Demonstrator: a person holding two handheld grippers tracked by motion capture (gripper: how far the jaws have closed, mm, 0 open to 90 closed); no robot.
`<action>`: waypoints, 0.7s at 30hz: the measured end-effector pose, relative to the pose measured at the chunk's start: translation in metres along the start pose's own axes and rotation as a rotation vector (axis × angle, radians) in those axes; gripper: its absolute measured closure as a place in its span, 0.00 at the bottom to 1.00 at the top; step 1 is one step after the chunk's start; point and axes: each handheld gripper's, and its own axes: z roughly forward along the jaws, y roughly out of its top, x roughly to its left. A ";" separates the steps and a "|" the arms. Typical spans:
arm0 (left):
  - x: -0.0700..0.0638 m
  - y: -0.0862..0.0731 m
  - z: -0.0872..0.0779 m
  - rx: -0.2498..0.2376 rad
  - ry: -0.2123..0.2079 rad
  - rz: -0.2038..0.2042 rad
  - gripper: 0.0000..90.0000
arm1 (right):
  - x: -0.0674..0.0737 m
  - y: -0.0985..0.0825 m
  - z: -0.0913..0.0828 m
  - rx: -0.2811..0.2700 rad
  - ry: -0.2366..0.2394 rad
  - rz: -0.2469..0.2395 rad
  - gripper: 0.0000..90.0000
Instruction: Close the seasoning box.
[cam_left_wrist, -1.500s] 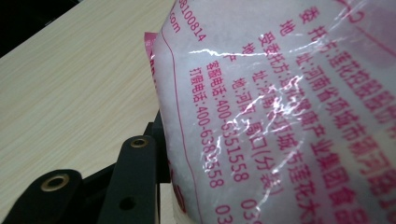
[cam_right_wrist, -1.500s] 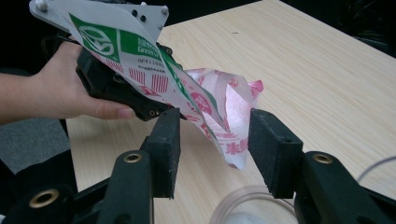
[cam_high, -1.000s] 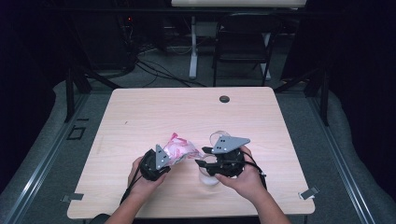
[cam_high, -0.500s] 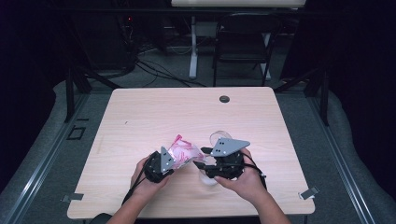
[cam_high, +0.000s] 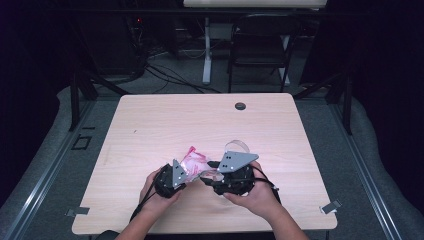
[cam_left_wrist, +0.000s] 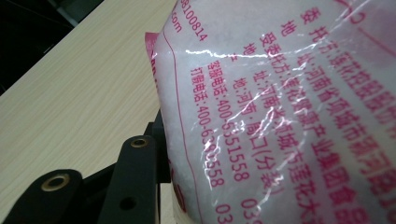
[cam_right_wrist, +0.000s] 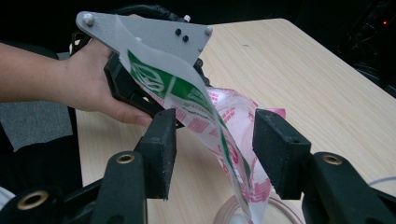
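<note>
We grip the sugar bag (cam_high: 192, 161) in our left tool (cam_high: 186, 172), tilted over the clear cup (cam_right_wrist: 254, 212) at lower frame; our right tool (cam_right_wrist: 212, 144) gapes around it, pouring unfinished.

You have a light wood-grain table (cam_high: 150, 125) in front of you. A small dark round cap (cam_high: 240, 106) lies near its far edge, right of centre. Near your edge, a clear round container (cam_right_wrist: 243, 212) rests on it.
</note>
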 end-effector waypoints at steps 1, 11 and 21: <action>0.000 0.000 0.000 -0.002 0.002 0.000 0.68 | 0.000 0.000 0.000 0.007 0.003 -0.007 0.55; -0.001 -0.003 -0.001 0.001 -0.002 0.000 0.68 | 0.005 0.002 0.008 0.015 0.041 -0.028 0.57; -0.004 -0.002 -0.002 0.007 -0.015 0.020 0.68 | 0.007 0.000 0.017 0.047 0.071 -0.020 0.70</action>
